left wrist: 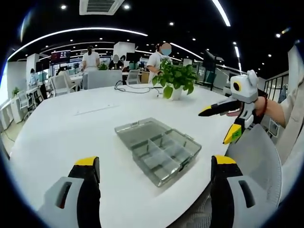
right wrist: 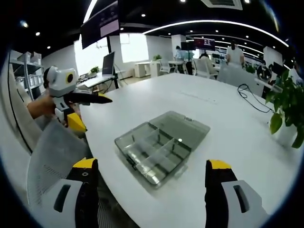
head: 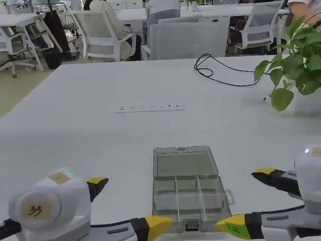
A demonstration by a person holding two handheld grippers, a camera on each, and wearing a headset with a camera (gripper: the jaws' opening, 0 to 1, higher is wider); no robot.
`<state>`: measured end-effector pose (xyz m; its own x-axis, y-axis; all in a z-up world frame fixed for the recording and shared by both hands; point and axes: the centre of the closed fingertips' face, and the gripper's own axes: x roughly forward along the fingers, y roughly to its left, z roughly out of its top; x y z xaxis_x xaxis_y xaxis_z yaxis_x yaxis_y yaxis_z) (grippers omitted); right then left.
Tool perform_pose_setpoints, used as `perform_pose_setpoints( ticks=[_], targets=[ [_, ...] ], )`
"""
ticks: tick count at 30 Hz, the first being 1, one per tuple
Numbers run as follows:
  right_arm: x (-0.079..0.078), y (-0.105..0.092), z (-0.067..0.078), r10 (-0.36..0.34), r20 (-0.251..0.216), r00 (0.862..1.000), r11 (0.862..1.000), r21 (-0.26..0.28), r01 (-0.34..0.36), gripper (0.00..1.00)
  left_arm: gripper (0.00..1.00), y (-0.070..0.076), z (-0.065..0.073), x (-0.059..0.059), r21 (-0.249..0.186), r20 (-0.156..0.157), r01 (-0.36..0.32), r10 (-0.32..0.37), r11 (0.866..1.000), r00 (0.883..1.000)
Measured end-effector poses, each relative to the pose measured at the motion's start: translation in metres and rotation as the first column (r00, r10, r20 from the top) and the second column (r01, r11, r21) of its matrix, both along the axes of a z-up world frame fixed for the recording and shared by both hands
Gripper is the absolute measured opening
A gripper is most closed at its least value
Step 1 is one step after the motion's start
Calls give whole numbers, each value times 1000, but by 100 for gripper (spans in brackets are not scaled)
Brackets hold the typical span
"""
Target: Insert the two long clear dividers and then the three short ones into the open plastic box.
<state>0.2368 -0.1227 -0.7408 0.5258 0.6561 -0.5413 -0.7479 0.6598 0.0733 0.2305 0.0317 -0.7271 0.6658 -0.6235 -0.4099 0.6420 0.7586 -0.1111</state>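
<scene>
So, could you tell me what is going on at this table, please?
A person holds a two-jaw gripper in each hand above a white table. Between the left gripper and the right gripper lies a clear plastic box, lid open. Clear dividers stand inside it, splitting it into compartments. Both grippers' jaws are wide open, hold nothing and hover apart from the box.
</scene>
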Motion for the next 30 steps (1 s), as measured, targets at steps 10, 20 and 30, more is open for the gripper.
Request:
perform_pose_setpoints(
  ticks=[10,20,30],
  targets=[
    [-9,7,-10,27,-16,1000,999,-42,-28,96,98,-8,-2,1,26,-2,25,-25,999,1000],
    [-14,8,-2,9,14,1000,1000,-20,-9,100,97,-12,0,-4,45,6,45,-45,998,999],
    [-17,6,-2,4,18,1000,1000,-28,-3,100,96,-10,-2,-7,52,0,48,-48,998,999]
  ],
)
